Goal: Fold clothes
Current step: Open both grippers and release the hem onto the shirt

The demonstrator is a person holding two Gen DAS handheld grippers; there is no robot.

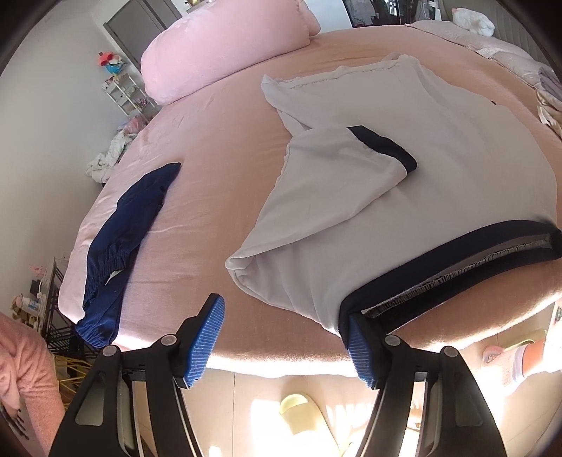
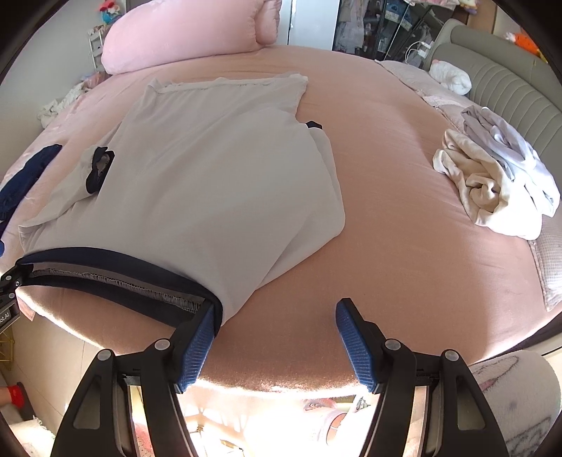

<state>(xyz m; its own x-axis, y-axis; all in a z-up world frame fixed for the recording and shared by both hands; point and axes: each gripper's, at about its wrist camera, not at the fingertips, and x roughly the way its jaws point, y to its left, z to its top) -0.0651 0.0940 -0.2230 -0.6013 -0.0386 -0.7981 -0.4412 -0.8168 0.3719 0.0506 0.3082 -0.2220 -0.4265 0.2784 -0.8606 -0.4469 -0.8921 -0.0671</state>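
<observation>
A white shirt point(image 1: 439, 168) point(image 2: 217, 175) with a navy hem and navy cuffs lies flat on the pink bed point(image 1: 217, 147) point(image 2: 404, 211). Both sleeves are folded in over its body. The navy hem point(image 1: 446, 260) point(image 2: 116, 267) runs along the bed's near edge. My left gripper point(image 1: 284, 341) is open, and its right fingertip point(image 1: 358, 344) touches the hem's left corner. My right gripper point(image 2: 275, 346) is open too, and its left fingertip point(image 2: 198, 341) touches the hem's right corner. Nothing lies between either pair of fingers.
Dark blue shorts point(image 1: 130, 225) point(image 2: 21, 175) lie left of the shirt. A heap of pale clothes point(image 2: 491, 175) sits at the right, by the padded headboard point(image 2: 505, 81). A pink duvet point(image 1: 224, 45) point(image 2: 182, 31) is bunched at the far side. A yellow slipper point(image 1: 302, 414) lies on the floor below.
</observation>
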